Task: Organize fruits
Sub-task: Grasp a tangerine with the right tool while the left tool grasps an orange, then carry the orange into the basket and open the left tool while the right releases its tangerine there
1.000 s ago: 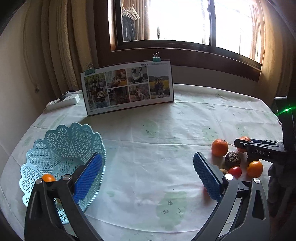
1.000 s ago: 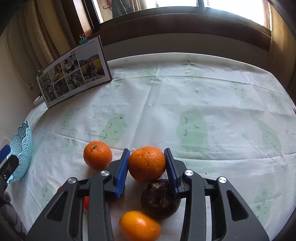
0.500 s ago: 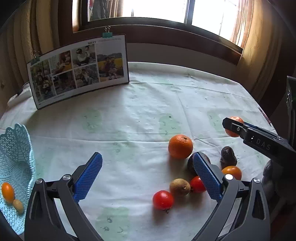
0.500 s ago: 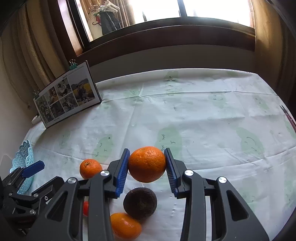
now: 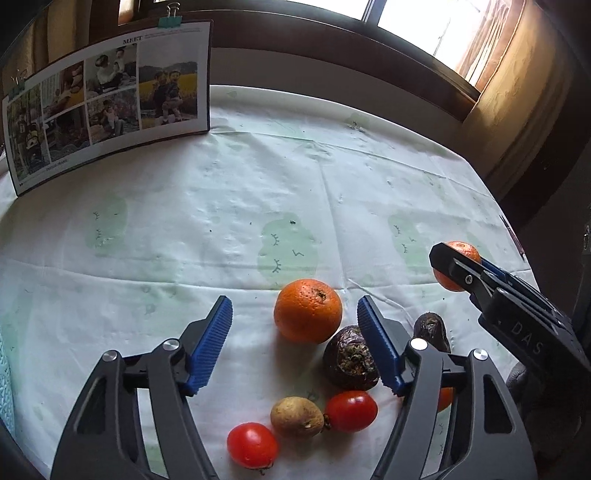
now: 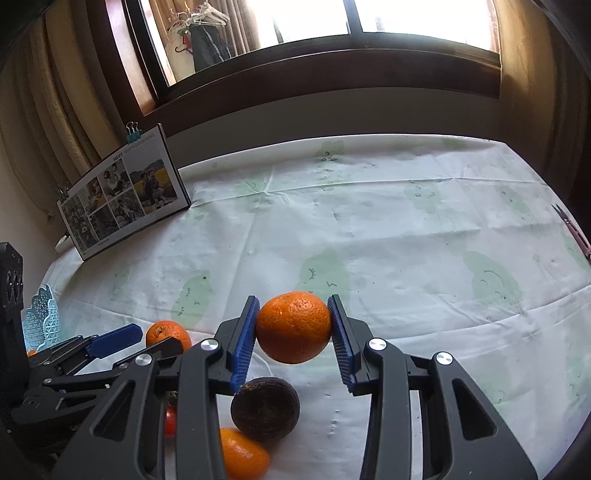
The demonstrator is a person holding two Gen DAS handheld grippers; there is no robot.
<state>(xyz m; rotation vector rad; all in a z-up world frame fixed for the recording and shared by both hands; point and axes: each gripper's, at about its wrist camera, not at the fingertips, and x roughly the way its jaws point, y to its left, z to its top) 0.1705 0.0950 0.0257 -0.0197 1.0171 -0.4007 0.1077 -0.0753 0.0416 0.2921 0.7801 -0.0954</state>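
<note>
Right gripper (image 6: 292,328): closed on an orange (image 6: 293,326), blue pads pressed to both sides; the fruit is held clear of the cloth, its shadow below
Left gripper (image 5: 295,343): jaws spread wide, nothing between the pads; it hovers over the fruit cluster
Second orange (image 5: 307,311): on the surface, between and just beyond the left gripper's fingertips, stem scar up
Dark round fruit (image 5: 350,359): wrinkled, just right of the second orange, against the left gripper's right pad in the left wrist view
Second dark fruit (image 5: 431,331): behind that pad, partly hidden
Tomatoes: one (image 5: 351,411) below the dark round fruit, another (image 5: 252,445) nearer the lower edge
Brown oval fruit (image 5: 296,416): between the two tomatoes, touching the right-hand one
Small oblong orange fruit (image 6: 243,455): at the lower edge of the right wrist view, beside a dark fruit (image 6: 265,409)
Basket (image 6: 41,317): light blue lattice, at the far left edge of the surface, well apart from the cluster; contents hard to make out
Photo board (image 5: 107,96): stands at the back left, held by binder clips
Surface (image 5: 258,192): round, covered with a pale cloth printed with green figures
Window (image 6: 314,22): behind, bright, dark frame, curtains either side
</note>
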